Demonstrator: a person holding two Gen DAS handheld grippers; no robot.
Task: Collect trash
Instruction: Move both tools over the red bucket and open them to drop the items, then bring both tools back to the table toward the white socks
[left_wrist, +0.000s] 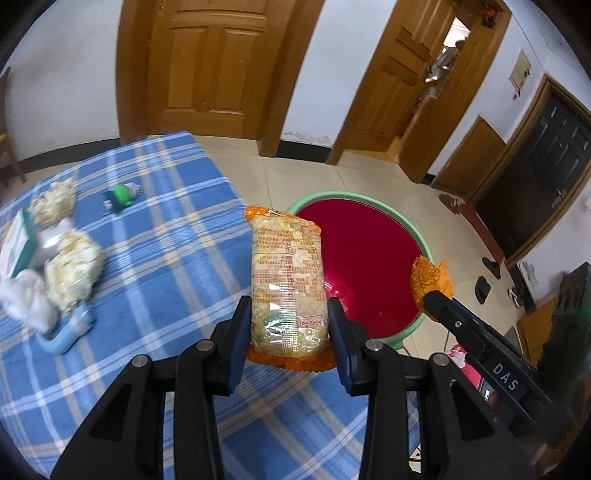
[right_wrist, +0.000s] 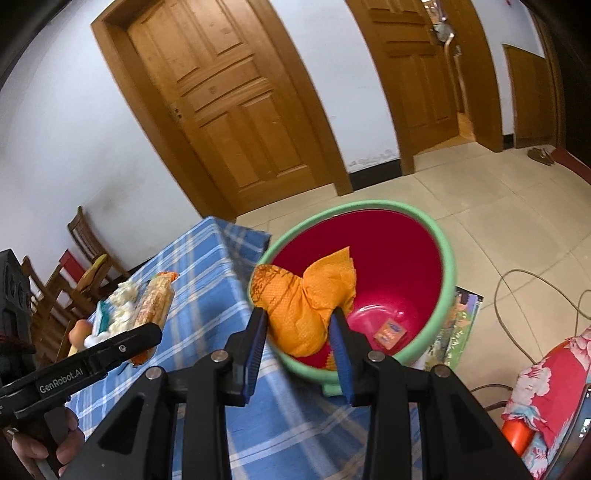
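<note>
My left gripper (left_wrist: 290, 314) is shut on a clear noodle packet (left_wrist: 286, 273) with orange ends, held over the table edge beside the red bin (left_wrist: 369, 266) with a green rim. My right gripper (right_wrist: 299, 317) is shut on a crumpled orange wrapper (right_wrist: 306, 295), which hangs over the near rim of the bin (right_wrist: 406, 258). A small orange packet (right_wrist: 389, 332) lies on the bin's floor. In the left wrist view the right gripper's finger (left_wrist: 443, 306) and orange wrapper (left_wrist: 430, 277) show at the bin's right rim. The noodle packet (right_wrist: 155, 299) also shows in the right wrist view.
The blue checked tablecloth (left_wrist: 166, 240) carries crumpled white tissues (left_wrist: 70, 266), a small box (left_wrist: 18, 243), a green toy (left_wrist: 123, 194) and a light-blue item (left_wrist: 66, 332). Wooden doors line the wall. A cable (right_wrist: 517, 288) lies on the tiled floor, wooden chairs (right_wrist: 85, 254) stand at left.
</note>
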